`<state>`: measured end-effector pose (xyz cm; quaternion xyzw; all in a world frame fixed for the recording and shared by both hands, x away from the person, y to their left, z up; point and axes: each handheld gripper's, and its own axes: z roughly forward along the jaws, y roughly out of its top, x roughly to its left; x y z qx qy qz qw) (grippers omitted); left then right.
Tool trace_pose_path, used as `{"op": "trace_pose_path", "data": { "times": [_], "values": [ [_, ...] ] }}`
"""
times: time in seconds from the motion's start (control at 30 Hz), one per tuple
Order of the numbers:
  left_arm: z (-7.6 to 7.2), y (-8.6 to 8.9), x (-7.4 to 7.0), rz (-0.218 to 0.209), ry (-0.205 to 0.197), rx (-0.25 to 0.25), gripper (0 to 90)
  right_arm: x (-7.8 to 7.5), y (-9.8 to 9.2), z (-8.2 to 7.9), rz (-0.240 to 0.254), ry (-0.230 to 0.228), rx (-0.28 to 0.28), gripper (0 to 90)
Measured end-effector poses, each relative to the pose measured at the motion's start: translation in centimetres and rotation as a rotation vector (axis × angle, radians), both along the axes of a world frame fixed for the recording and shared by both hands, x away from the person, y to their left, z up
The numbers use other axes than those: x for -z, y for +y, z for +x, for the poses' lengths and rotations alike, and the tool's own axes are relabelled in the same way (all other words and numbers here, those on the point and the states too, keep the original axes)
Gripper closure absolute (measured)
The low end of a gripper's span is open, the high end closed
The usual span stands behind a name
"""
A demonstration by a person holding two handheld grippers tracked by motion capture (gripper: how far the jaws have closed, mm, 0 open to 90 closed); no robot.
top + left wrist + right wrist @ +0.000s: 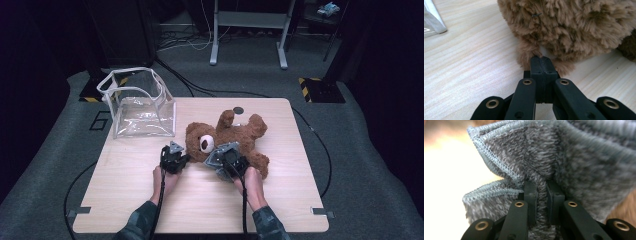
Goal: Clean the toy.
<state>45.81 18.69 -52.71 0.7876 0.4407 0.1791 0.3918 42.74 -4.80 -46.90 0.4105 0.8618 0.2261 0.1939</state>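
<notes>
A brown teddy bear lies on its back near the middle of the bench, its head toward the person's left, a pale muzzle showing, one limb raised toward the far edge. Its fur is shaggy and tan in the left gripper view. The left gripper has its jaws pressed together, with a tuft of fur at the bear's head pinched at their tips. The right gripper is clamped on a fold of grey knitted cloth with a stitched light-blue hem, bunched into pleats between the jaws; in the high view that gripper sits over the bear's body.

A clear plastic bag with a white rim stands open at the bench's far left corner, well apart from the bear, with nothing visible inside it.

The bear lies clear of every edge. Bare wood stretches in front of the hands to the near edge, and to the right of the bear. A small dark disc lies by the far edge.
</notes>
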Motion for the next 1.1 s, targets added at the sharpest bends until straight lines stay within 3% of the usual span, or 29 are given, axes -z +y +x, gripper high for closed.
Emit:
{"op": "trace_pose_path", "data": {
  "times": [0.1,0.17,0.27,0.3,0.4,0.47,0.53,0.67,0.9,0.97,1.1],
  "values": [
    [0.0,0.0,0.0,0.001,0.001,0.0,90.0,-0.3,-0.9,-1.0,-0.017,0.051,0.027,80.8],
    [0.0,0.0,0.0,0.003,0.001,0.0,90.0,-0.8,-1.4,-1.2,-0.035,0.043,0.018,80.7],
    [0.0,0.0,-0.1,0.009,0.007,0.005,90.0,-2.1,-1.7,-1.1,-0.016,-0.024,0.003,80.5],
    [-0.1,-0.1,0.0,0.001,0.006,-0.002,89.9,-3.0,-1.2,-1.0,0.015,-0.056,0.016,80.3],
    [0.0,0.0,0.0,0.007,0.003,0.001,89.9,-3.5,0.1,-0.2,0.039,-0.097,0.011,80.2],
    [0.0,0.0,0.0,0.003,0.007,0.002,90.0,-3.1,0.8,0.4,0.052,-0.093,0.016,80.2],
    [0.0,0.0,0.0,0.002,0.001,0.0,89.9,-1.7,1.5,1.1,0.037,-0.054,0.02,80.3],
    [0.0,0.0,0.0,0.003,0.0,0.0,89.9,0.1,1.4,0.3,0.033,-0.037,0.03,80.6],
    [0.0,0.0,0.0,0.004,0.0,0.0,90.0,-0.4,0.1,-2.2,0.064,0.02,0.014,80.6],
    [0.0,-0.1,0.0,-0.002,0.003,-0.003,90.0,-1.0,-0.3,-2.4,0.061,0.001,0.011,80.4],
    [0.0,0.0,0.0,0.006,-0.002,-0.002,89.9,-2.7,-0.7,-1.7,0.098,-0.084,0.044,80.0]
  ]
}}
